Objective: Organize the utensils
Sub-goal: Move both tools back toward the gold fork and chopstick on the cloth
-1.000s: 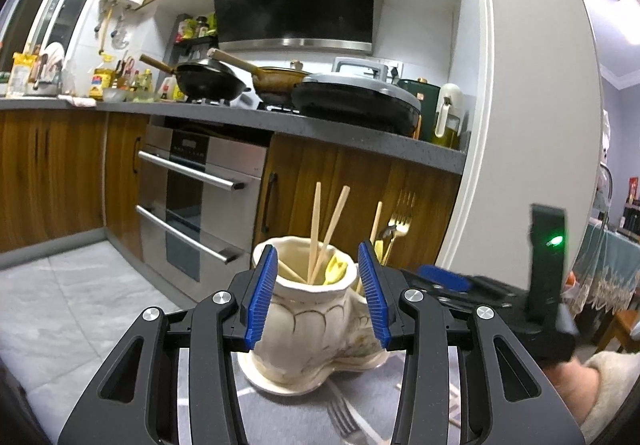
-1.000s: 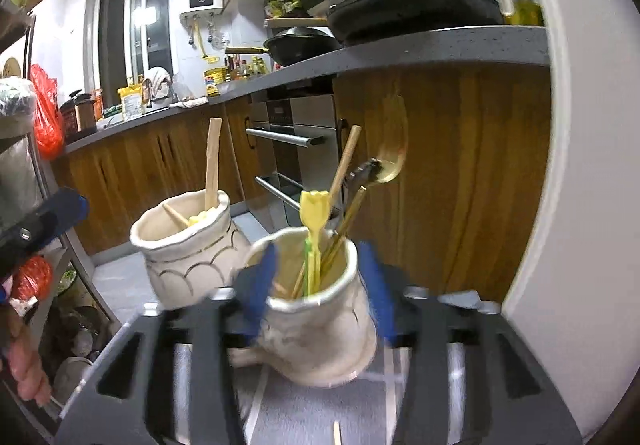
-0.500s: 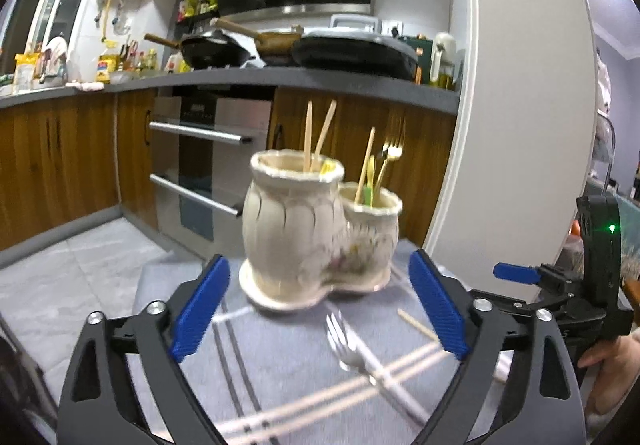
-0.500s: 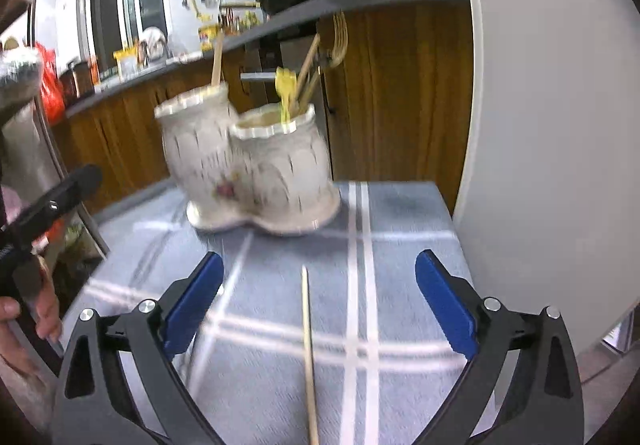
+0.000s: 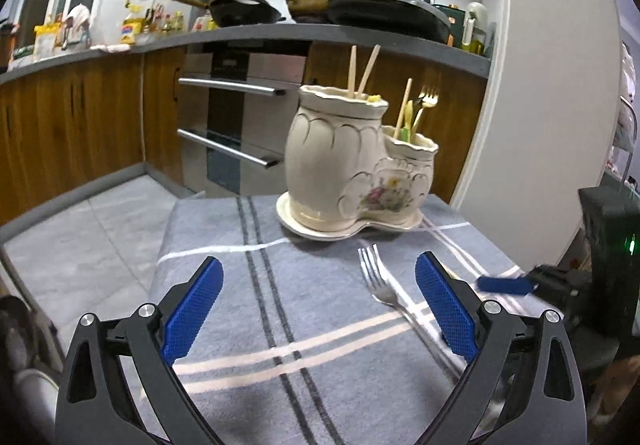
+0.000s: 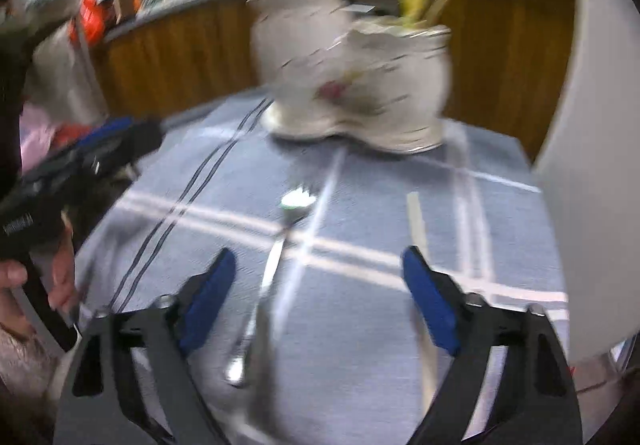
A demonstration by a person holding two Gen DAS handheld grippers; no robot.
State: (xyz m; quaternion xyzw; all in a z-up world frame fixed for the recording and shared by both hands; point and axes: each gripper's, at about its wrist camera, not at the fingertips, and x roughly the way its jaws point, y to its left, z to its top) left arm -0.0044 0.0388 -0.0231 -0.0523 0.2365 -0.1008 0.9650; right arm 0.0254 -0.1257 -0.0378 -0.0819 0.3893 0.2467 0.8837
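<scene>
— Both grippers: how are they?
— Left gripper (image 5: 316, 309) gapes, still opening, empty; right gripper (image 6: 316, 297) is closing over the fork (image 6: 272, 273), not pressing it.
— Holder?
— Holder (image 5: 352, 169) stands beyond on the cloth (image 5: 240, 245). No readable writing.

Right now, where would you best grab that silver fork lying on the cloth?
Grip the fork across its slim handle, coming straight down from above. It lies flat on the striped cloth, tines toward the ceramic holder, so the narrow handle probably fits between the pads best.
</scene>
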